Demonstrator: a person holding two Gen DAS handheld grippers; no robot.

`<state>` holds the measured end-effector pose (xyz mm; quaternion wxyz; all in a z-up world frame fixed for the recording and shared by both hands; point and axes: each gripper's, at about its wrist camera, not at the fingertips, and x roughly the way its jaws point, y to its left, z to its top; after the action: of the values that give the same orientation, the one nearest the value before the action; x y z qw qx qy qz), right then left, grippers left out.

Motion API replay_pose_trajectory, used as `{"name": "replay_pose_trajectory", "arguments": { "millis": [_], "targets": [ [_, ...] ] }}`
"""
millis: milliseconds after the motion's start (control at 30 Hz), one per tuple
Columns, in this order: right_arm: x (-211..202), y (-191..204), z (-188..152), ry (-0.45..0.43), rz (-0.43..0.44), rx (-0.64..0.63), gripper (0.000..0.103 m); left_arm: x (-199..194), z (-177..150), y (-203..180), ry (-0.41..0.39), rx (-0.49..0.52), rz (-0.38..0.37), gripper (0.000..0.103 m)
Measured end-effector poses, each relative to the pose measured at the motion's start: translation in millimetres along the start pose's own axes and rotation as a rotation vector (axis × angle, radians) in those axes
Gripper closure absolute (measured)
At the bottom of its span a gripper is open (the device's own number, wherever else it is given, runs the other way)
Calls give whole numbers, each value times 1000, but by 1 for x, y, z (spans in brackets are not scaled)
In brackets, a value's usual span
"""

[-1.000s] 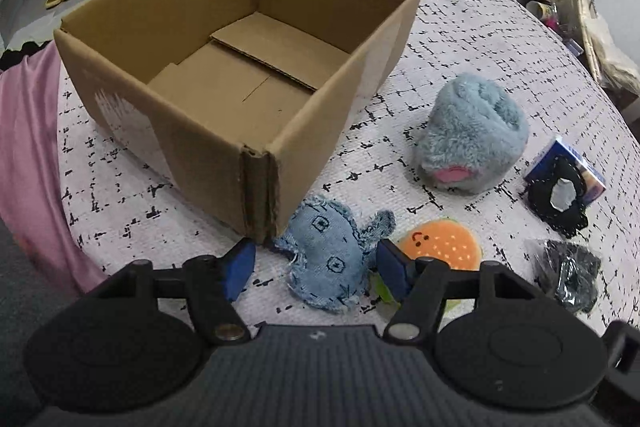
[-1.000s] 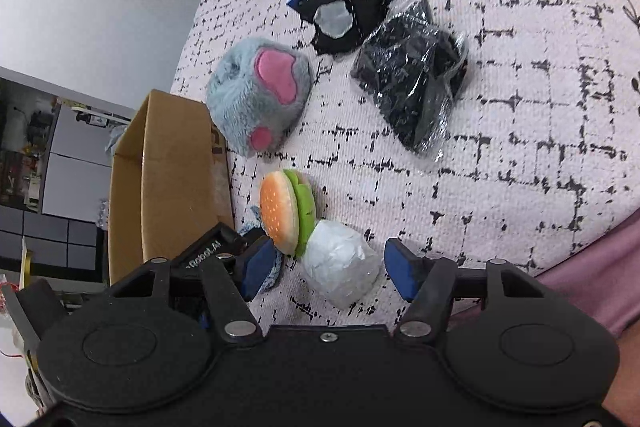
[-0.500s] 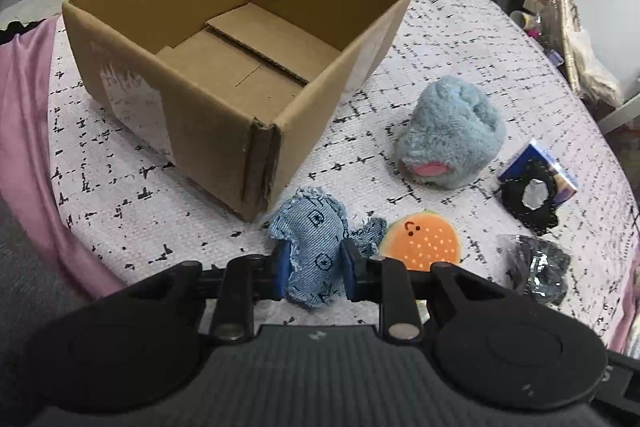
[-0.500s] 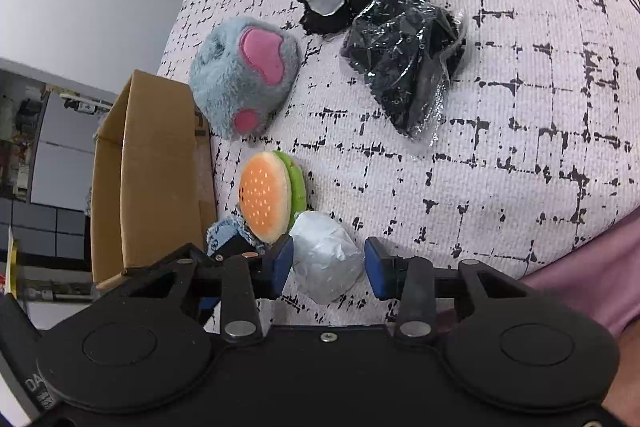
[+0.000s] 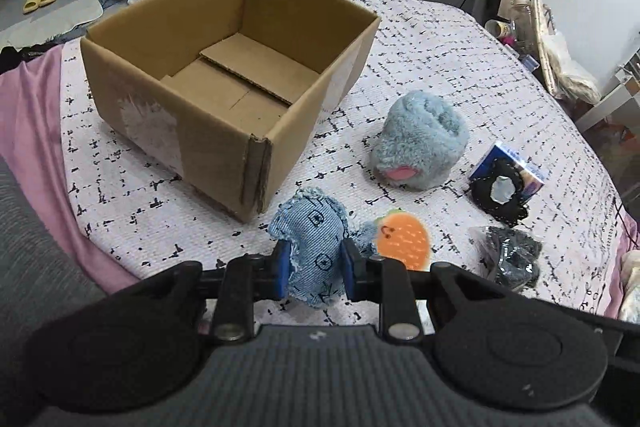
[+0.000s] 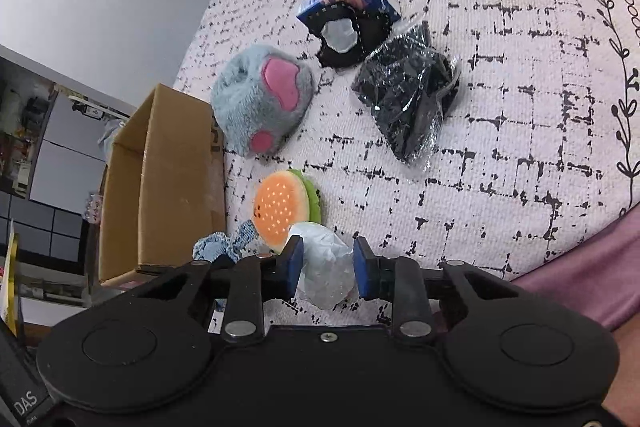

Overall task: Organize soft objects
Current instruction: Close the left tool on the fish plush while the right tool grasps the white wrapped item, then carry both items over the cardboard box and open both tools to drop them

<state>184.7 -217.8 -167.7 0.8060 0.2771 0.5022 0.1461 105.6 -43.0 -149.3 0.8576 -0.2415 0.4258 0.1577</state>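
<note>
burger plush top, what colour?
Orange with pale dots on the burger plush, green layer underneath; clearest in the right wrist view.

The box (image 5: 224,95) stands open-topped, its near corner blocking low passage; bare cover (image 5: 120,195) lies free left of it

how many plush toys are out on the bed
3: the denim toy in the left gripper, the burger beside it, and the grey paw further back. None shows in the box.

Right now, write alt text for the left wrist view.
The left gripper pinches a blue denim plush just above a patterned tablecloth. An empty cardboard box stands behind it; a burger plush and a furry grey paw slipper lie nearby.
</note>
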Motion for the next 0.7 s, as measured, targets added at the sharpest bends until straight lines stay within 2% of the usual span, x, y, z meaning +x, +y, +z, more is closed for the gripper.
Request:
{"name": "replay_pose_trajectory", "arguments": {
  "millis": [300,700],
  "targets": [
    [-25,1,3,-73,84,11,77,-26,5,3,-28,13,-18,78],
    [-43,12,7,-154,181,-28,77,-56,27,1,-86,73,-77,78]
  ]
}}
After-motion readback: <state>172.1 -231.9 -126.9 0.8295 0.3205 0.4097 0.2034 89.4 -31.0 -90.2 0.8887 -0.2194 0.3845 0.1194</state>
